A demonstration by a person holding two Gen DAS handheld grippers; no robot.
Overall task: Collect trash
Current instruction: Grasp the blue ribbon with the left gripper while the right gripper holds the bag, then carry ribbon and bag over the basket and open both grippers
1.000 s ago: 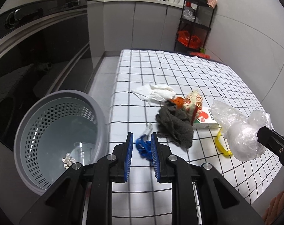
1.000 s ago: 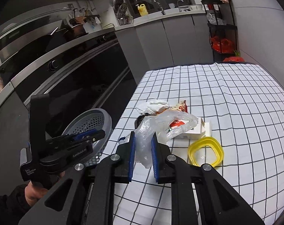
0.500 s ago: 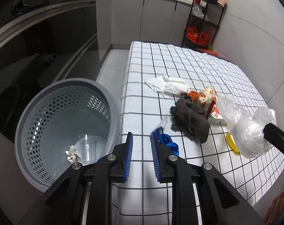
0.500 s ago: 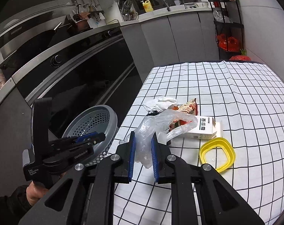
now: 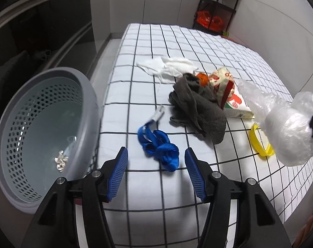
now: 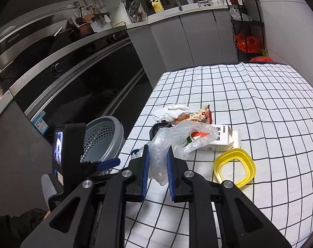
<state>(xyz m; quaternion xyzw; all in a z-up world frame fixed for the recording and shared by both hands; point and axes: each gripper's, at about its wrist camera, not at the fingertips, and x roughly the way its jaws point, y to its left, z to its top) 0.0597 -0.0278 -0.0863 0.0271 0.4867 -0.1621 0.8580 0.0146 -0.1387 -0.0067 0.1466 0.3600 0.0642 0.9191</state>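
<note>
**Fingers spreading over the blue strap at the table's near edge**

Fingers (image 5: pixel 117 173) of the left gripper (image 5: pixel 156 172) are spreading, their blue pads standing well apart with nothing pressed between them. The blue strap (image 5: pixel 158 144) lies on the checked tablecloth (image 5: pixel 177 41) just ahead of that gap, slightly toward the right pad. It is bunched into a loose knot at the near end, and its long axis runs away from the gripper and to the left, ending in a small pale tag (image 5: pixel 158 113). Both pads sit on either side of the bunched end, so a short push forward and down would likely bring the knot between them; the strap's axis lies roughly along the fingers, which suits a pinch across its width.

The grey perforated bin (image 5: pixel 42 128) stands just left of the left gripper, beside the table edge, with a crumpled scrap (image 5: pixel 61 161) already in its bottom. The left hand is plainly the nearer one, both to the strap and to the bin.

The right gripper (image 6: pixel 157 171) is pinching a clear plastic bag (image 6: pixel 177 136), which hangs crumpled between its narrowly set pads. Beyond the strap lie a dark grey cloth (image 5: pixel 197 107), white tissue (image 5: pixel 173 67), a snack wrapper (image 5: pixel 220 78), a small carton (image 6: pixel 222 140) and a yellow ring (image 6: pixel 235 167), all well apart from the left fingers.
</note>
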